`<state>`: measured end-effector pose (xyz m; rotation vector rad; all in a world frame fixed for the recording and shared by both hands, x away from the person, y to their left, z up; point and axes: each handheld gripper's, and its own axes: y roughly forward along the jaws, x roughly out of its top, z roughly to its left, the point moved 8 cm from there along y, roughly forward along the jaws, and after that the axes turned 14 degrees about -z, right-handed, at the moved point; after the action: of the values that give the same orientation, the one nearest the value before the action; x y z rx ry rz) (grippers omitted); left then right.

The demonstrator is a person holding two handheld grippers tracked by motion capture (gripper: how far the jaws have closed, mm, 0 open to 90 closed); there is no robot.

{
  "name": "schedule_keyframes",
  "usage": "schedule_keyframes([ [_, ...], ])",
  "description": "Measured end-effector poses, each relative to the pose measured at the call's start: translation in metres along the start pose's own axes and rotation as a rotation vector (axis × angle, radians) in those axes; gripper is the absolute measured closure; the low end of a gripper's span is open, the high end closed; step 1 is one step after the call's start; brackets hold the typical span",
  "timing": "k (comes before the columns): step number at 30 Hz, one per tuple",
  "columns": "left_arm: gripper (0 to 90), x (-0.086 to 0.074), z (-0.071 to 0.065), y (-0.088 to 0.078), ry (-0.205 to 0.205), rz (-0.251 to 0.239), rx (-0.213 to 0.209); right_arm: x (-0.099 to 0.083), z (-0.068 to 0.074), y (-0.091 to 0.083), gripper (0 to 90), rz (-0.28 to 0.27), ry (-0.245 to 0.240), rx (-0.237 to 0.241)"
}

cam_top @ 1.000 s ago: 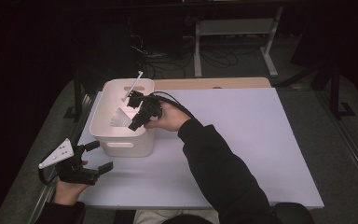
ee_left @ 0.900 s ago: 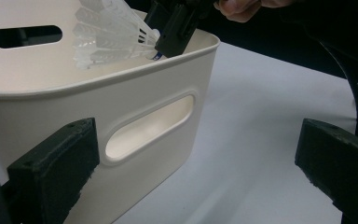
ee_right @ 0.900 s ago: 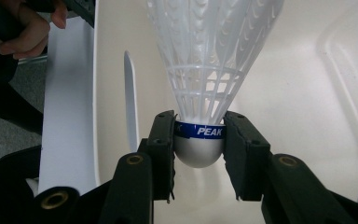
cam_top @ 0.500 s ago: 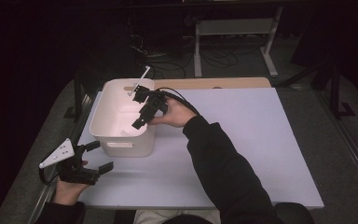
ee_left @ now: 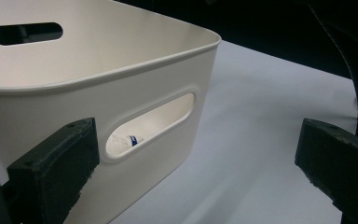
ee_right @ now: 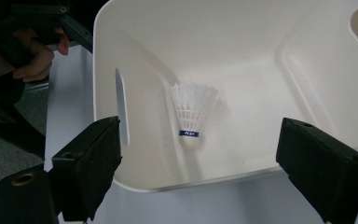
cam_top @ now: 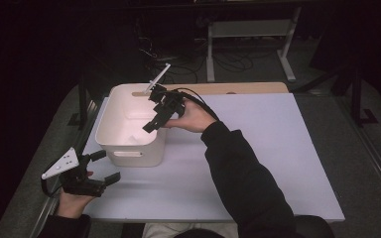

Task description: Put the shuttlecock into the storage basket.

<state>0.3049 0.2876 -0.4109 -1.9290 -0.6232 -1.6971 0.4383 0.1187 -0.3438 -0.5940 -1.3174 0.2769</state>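
From above I can't make out the shuttlecock (ee_right: 193, 111); the white bin's (cam_top: 110, 130) wall and my right hand-held gripper (cam_top: 158, 115) cover its floor. Through the bin's handle slot in the left gripper view, I catch only a sliver of it (ee_left: 127, 140). The bin's far rim runs off the right gripper view's top edge. The background beyond the bench (cam_top: 278, 148) is too dark to read.

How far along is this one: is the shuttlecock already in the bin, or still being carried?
Done: the shuttlecock lies on the floor of the white bin, free of both grippers. In hand: the right gripper hangs over the bin's right rim; its jaws have just been opening, with nothing between them. The left gripper rests open on the table in front of the bin. Left: probably only pulling the right hand clear.
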Motion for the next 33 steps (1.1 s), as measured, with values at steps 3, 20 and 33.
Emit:
schedule_keyframes([
  [3,0.0,0.0,0.0,0.0,0.0,0.001,-0.001,0.001,-0.001,-0.005,11.4,-0.012,-0.006,-0.011],
  [20,0.0,0.0,0.0,0.001,0.003,0.001,-0.003,-0.004,-0.009,-0.027,0.0,-0.066,0.008,-0.081],
  [33,0.0,0.0,0.0,0.001,0.004,0.004,0.001,-0.016,-0.014,-0.046,0.0,-0.093,0.011,-0.115],
])
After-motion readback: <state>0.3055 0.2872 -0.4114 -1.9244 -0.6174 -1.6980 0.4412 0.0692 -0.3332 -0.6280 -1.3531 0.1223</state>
